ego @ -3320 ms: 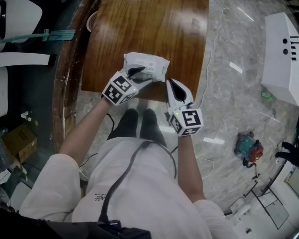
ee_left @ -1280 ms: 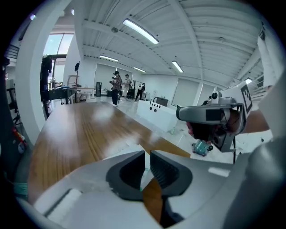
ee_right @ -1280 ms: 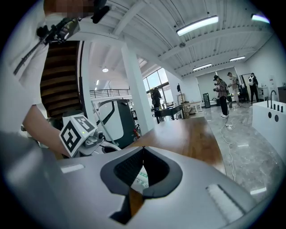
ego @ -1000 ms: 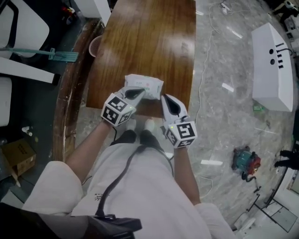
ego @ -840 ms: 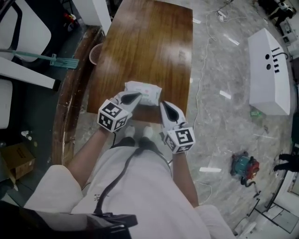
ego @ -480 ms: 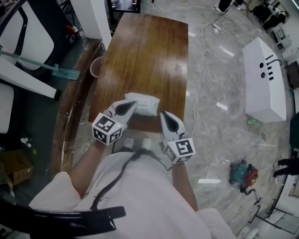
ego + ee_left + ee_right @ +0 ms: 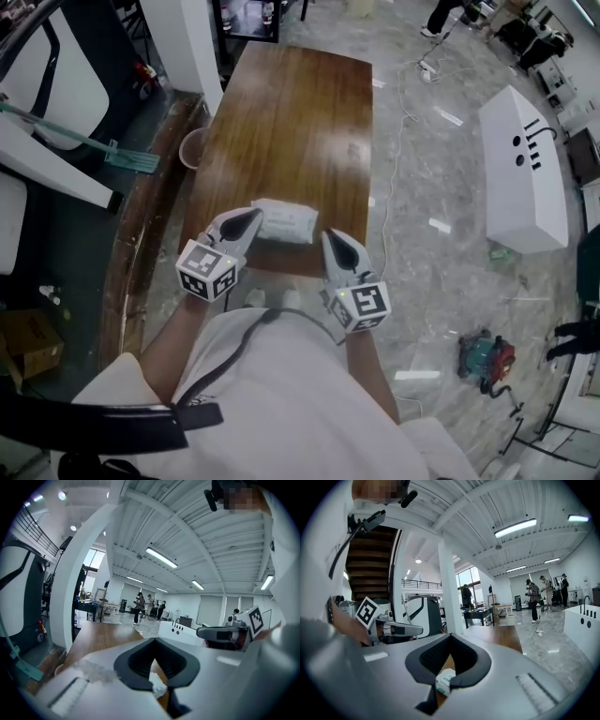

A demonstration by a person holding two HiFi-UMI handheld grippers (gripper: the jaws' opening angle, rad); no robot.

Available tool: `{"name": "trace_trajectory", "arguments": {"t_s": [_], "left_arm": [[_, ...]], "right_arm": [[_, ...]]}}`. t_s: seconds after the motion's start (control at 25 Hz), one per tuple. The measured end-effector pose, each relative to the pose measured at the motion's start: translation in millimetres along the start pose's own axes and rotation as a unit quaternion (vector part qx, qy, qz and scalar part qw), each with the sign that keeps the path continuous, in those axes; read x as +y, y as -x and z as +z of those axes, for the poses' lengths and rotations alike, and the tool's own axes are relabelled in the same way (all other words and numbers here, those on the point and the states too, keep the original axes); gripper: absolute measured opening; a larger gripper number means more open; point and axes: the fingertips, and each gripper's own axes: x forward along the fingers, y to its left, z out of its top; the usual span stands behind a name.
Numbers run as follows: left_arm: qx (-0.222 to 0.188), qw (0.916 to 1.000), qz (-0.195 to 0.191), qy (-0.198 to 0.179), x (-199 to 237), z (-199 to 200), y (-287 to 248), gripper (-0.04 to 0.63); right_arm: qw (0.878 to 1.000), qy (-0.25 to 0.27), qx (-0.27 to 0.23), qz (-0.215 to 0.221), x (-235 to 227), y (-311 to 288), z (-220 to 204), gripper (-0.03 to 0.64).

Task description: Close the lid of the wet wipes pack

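- Head view: a long glossy brown wooden table stands on a grey marbled floor, with a white box-shaped cabinet at the right of the frame and a teal broom at the left.
- The white soft wet wipes pack lies near the table's lower edge, at mid-frame. Whether its lid is down cannot be made out.
- The left gripper sits at the pack's left end and overlaps it in the picture, though contact cannot be judged. The right gripper is just beside the pack's lower right corner.
- Left gripper view: a bright hall with strip lights and distant people fills the background. The grey jaws meet at their tips with nothing clamped. A scrap of the white pack shows through the opening behind them, low in the frame.
- Right gripper view: the hall and the tabletop lie beyond. These jaws are also pressed together and empty. The pack, showing green print, appears through the opening at lower centre.
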Motion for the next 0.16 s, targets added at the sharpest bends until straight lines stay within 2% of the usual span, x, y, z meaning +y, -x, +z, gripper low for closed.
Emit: {"name": "trace_trajectory", "arguments": {"t_s": [0.16], "left_arm": [[-0.003, 0.9999, 0.014, 0.003, 15.4, 1.1, 6.0, 0.006]], "right_arm": [[1.000, 0.007, 0.000, 0.002, 2.6, -6.6, 2.2, 0.008]]}}
